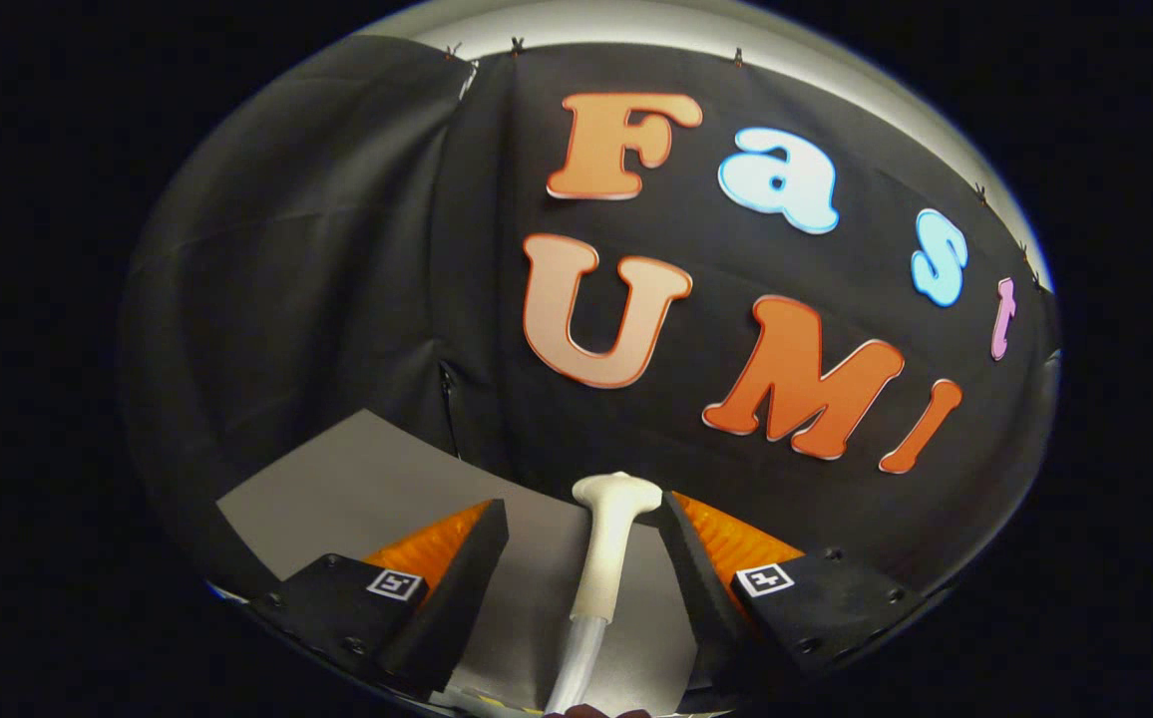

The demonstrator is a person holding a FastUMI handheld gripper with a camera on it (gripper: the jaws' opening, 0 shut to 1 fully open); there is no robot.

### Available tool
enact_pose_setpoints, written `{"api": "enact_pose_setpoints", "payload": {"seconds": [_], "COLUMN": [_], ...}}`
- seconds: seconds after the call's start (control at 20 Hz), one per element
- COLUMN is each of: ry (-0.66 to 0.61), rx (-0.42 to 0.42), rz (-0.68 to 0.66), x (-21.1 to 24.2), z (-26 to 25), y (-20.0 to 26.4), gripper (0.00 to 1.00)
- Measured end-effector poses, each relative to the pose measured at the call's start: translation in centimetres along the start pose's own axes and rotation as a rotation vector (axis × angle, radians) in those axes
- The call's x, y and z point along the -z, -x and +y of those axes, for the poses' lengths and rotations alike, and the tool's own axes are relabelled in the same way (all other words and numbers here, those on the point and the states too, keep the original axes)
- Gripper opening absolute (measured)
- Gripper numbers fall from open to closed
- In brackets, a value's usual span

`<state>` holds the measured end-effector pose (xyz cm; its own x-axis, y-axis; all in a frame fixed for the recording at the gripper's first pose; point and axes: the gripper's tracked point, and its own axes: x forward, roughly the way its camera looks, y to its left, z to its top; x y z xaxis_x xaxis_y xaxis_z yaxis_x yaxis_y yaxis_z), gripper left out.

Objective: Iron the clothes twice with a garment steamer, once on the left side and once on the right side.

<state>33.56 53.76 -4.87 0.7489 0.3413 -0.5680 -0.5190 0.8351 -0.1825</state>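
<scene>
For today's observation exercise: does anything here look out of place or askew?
Nothing looks damaged or spilled. The white steamer head stands upright between the open gripper fingers, neither pressing it, over the grey table. No garment is visible.

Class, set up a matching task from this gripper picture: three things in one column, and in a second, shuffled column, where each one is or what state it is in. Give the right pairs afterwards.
Things
1. steamer head
2. hose
3. gripper
4. grey table

Place or state
A. open, fingers apart, pressing on nothing
B. under the fingers, reaching to the black wall
C. upright between the fingers, near the right one
D. runs down from the white handle, below the fingers

Pairs: 1-C, 2-D, 3-A, 4-B
</scene>
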Motion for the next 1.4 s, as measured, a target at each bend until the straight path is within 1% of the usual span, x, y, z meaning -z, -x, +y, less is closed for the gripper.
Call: {"api": "enact_pose_setpoints", "payload": {"seconds": [0.1, 0.15, 0.3, 0.4, 0.55, 0.7, 0.75, 0.8, 0.85, 0.9, 1.0, 1.2, 1.3, 1.4], "ry": [-0.004, -0.030, -0.126, -0.165, -0.186, -0.203, -0.201, -0.213, -0.212, -0.215, -0.224, -0.230, -0.200, -0.192], "rx": [0.048, 0.049, 0.006, -0.007, -0.025, -0.038, -0.062, -0.065, -0.054, -0.043, -0.058, -0.099, -0.115, -0.148], "rz": [0.111, 0.146, 0.269, 0.322, 0.398, 0.433, 0.456, 0.428, 0.437, 0.416, 0.370, 0.242, 0.196, 0.119], "x": [3.0, 4.0, 7.4, 9.5, 11.6, 12.5, 13.3, 12.6, 13.3, 12.7, 11.7, 10.0, 9.7, 8.8], "z": [-2.1, -2.2, -1.7, -1.8, -1.6, -1.6, -0.9, -1.0, -1.6, -2.1, -2.0, -1.6, -1.1, -0.3], "y": [-4.3, -5.8, -8.7, -10.5, -11.2, -11.5, -11.6, -11.0, -11.2, -10.4, -9.8, -6.7, -4.1, -1.4], "gripper": [0.98, 0.98, 0.98, 0.97, 0.90, 0.84, 0.68, 0.53, 0.52, 0.49, 0.44, 0.43, 0.43, 0.43]}}
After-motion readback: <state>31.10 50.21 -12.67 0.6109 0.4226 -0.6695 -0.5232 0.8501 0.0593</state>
